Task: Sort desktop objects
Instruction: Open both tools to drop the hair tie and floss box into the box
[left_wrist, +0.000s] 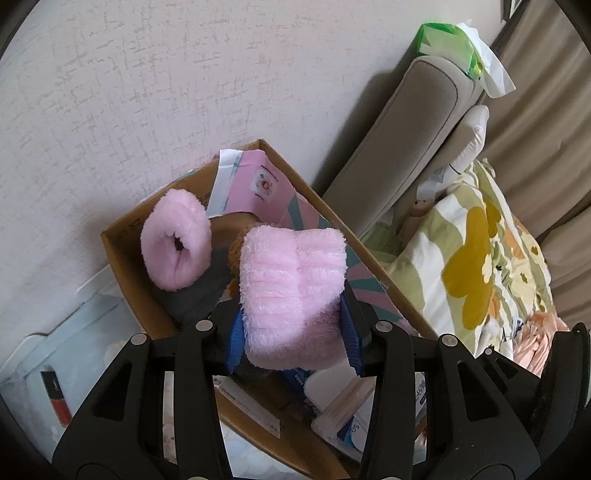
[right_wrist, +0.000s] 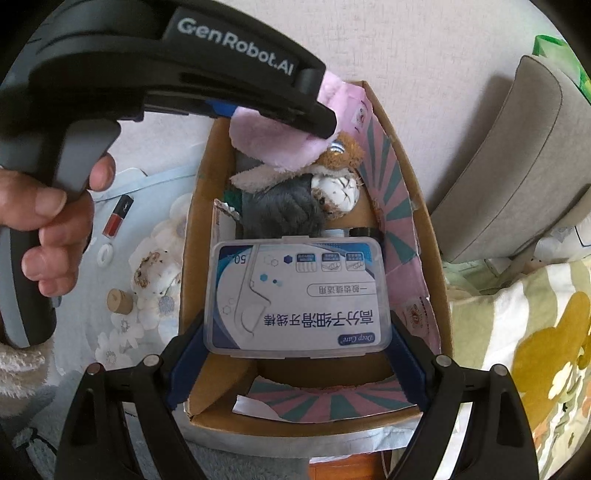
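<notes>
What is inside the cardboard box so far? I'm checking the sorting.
Inside the cardboard box: a plush toy, grey fabric and a pink-striped paper lining. The floss pick case held above hides the box floor beneath it.

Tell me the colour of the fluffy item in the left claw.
Pink fluffy item; clearest in the left wrist view.

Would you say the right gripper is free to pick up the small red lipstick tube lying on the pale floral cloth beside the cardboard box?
Probably not yet: the right gripper is clamped on the clear plastic floss-pick case, which it must release first; the lipstick tube itself lies uncovered.
</notes>
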